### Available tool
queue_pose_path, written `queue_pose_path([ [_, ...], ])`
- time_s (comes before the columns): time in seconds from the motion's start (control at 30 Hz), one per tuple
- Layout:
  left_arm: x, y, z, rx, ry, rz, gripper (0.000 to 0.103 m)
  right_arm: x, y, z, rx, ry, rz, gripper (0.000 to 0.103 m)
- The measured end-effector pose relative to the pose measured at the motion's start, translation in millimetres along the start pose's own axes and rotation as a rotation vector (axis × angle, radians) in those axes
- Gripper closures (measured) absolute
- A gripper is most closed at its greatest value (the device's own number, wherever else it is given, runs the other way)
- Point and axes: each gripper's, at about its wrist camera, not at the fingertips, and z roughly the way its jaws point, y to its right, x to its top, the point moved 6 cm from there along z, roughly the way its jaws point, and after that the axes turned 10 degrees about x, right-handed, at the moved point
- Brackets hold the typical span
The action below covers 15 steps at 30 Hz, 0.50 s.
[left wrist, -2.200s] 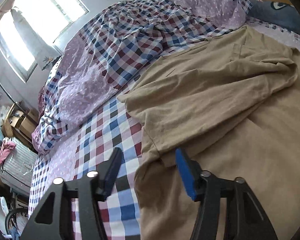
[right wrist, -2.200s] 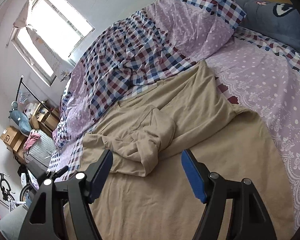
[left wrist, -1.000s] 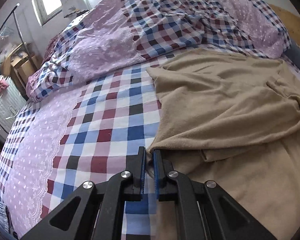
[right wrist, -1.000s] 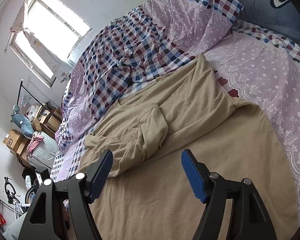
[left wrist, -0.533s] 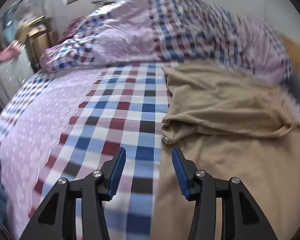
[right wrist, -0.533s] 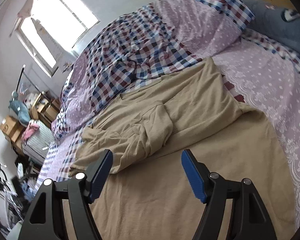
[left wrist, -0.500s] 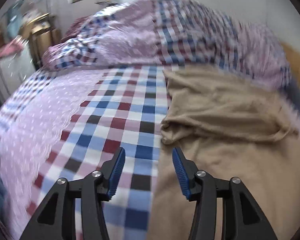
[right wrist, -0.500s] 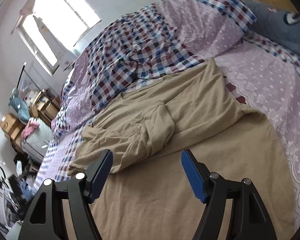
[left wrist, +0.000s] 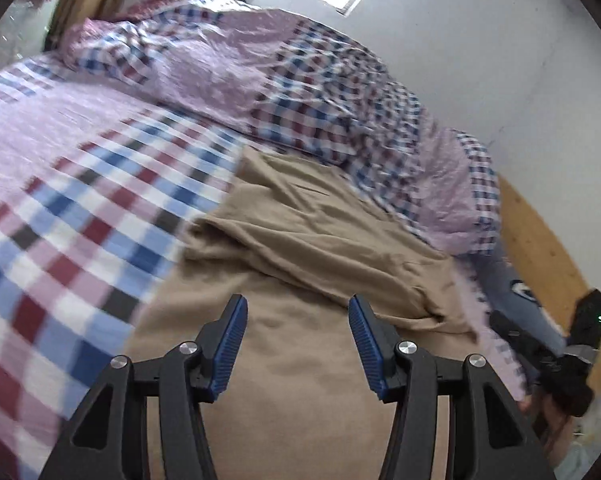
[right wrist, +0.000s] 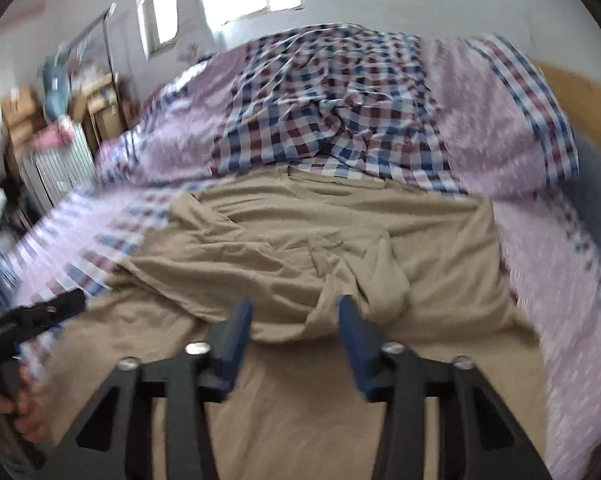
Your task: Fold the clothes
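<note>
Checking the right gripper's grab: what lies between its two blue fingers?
In the right wrist view, the right gripper is closing around a bunched fold of the tan fabric garment.

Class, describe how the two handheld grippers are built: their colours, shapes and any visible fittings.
Both the left gripper and the right gripper have black angular frames with triangular cut-outs, silver round bolts at the joints, and two fingers faced with ribbed blue pads.

Your bed [left wrist: 72, 208] wears a checked and lilac sheet. The tan garment [right wrist: 320, 248] lies spread on it; beyond the garment a rumpled checked quilt [right wrist: 332, 112] is heaped toward the wall.
</note>
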Motion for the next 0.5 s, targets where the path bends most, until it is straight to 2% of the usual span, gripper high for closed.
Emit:
queue_pose_path([
  [0.17,2,5,7,-0.048,-0.028,-0.02,0.046,34,-5,47,-0.035,-0.068,-0.061,0.067],
  [0.27,9,0,8,-0.065,-0.035,-0.046,0.046,45,2,93,-0.09,-0.156,-0.103,0.067],
  [0.37,15,-8,8,-0.084,-0.038,-0.105,0.046,43,18,131,-0.147,-0.247,-0.11,0.067],
  [0.5,19,-17,12,-0.091,-0.054,-0.145,0.046,38,31,156,-0.186,-0.293,-0.105,0.069],
])
